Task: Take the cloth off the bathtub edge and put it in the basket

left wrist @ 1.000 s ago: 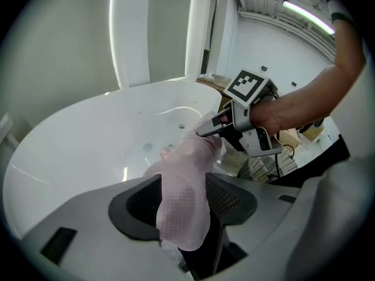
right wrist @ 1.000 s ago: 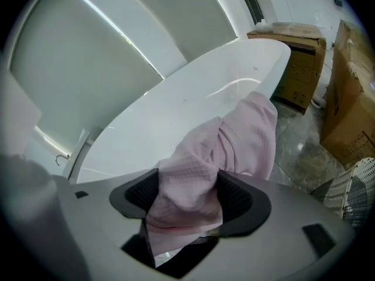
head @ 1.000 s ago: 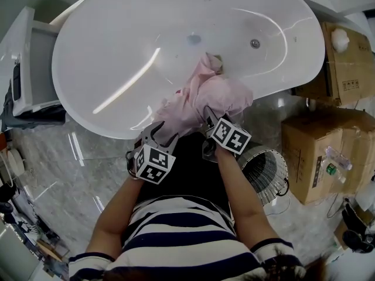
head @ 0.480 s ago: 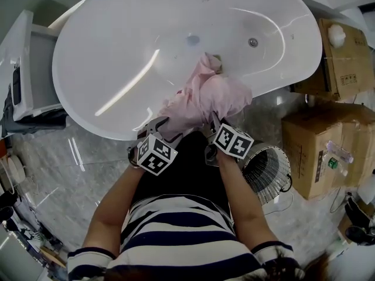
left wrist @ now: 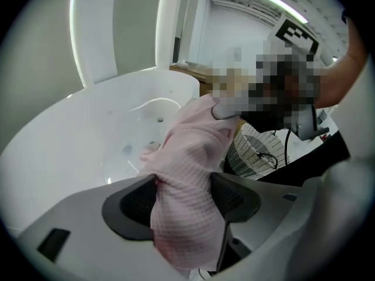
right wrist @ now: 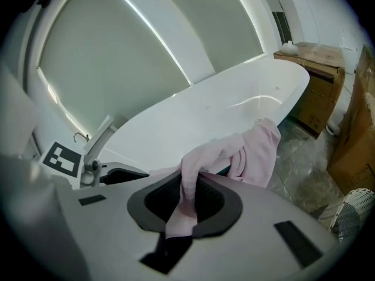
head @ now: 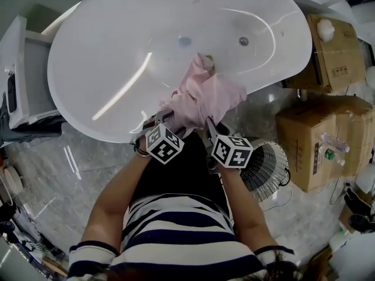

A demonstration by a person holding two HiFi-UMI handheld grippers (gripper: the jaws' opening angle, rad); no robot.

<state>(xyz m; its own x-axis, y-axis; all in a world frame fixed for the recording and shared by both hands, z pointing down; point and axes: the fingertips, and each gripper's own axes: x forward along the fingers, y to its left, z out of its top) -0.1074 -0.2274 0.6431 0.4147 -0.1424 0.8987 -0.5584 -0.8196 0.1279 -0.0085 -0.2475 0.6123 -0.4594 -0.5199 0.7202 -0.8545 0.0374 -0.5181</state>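
A pink waffle-weave cloth (head: 205, 95) hangs over the near rim of the white bathtub (head: 99, 127). My right gripper (head: 210, 126) is shut on a fold of it. In the right gripper view the jaws have just been closing and pinch the cloth (right wrist: 258, 151) between the pads of that gripper (right wrist: 187, 196). My left gripper (head: 166, 120) is at the cloth's left side. Its jaws have just been opening and stand wide around a hanging bunch of cloth (left wrist: 187, 151), as seen from that gripper (left wrist: 184, 183). The round wire basket (head: 266, 165) stands on the floor to the right, and its wire wall (left wrist: 258, 151) shows past the cloth.
Cardboard boxes (head: 310, 145) stand right of the basket, and another box (head: 337, 54) is behind them. A white cabinet (head: 26, 69) is left of the tub. The floor is grey marble. The person's striped shirt fills the bottom of the head view.
The right gripper has closed on the cloth and drawn back toward the person. The left gripper has moved in to the tub rim, and its jaws have widened around the cloth.
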